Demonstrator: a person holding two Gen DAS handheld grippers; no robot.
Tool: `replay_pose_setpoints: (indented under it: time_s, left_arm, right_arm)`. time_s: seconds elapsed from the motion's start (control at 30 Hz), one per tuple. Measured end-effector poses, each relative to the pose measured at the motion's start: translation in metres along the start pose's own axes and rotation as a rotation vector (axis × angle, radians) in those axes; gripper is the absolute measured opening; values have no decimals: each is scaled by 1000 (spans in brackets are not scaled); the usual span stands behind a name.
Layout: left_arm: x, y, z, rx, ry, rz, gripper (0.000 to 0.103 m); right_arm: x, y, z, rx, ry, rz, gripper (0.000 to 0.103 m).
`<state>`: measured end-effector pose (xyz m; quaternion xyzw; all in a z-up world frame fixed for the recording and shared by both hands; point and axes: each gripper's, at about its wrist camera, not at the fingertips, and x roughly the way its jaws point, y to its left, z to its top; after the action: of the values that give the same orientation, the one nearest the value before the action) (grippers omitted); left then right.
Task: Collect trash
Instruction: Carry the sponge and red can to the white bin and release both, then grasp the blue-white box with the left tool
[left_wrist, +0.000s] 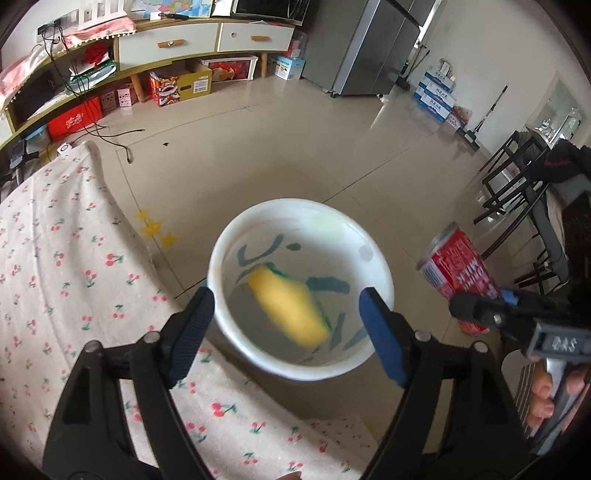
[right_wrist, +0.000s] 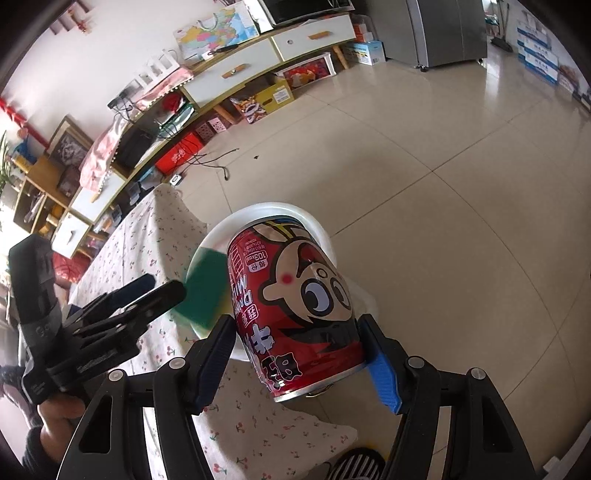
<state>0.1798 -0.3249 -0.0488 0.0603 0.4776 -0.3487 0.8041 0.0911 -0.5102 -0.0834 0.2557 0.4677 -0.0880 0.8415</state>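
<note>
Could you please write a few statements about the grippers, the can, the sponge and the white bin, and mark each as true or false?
1. The right gripper is shut on the red can. True.
2. The left gripper is clamped on the sponge. False: its jaws stand open, and the blurred yellow and green sponge is at the mouth of the white bin.
3. The can is held above the bin. True.
4. The can is blue. False: it is red with a cartoon face.
5. The cloth beside the bin has a cherry print. True.
</note>
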Motion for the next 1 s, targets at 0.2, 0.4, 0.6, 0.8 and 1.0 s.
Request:
replay_pose_setpoints:
  time_s: [0.2,0.4,0.6,0.8,1.0]
  left_arm:
    - [-27,22,-15,-7,-11,61,81]
    - [-64,51,-41,-38,-8,105,82]
    - [-110,74,-74,-46,-12,150,84]
    - [-147,108,-99,-86,-13,185,84]
    - [-175,136,-120,-141,-32,218,85]
  right_arm:
    - [15,11,4,-13,23,-6,69]
    - [39,29,9,-28,53,-16,69]
    - [64,39,12,-44,93,-76,69]
    - [75,37,12,-37,94,-152,70]
    - [52,47,10,-66,37,-148,75]
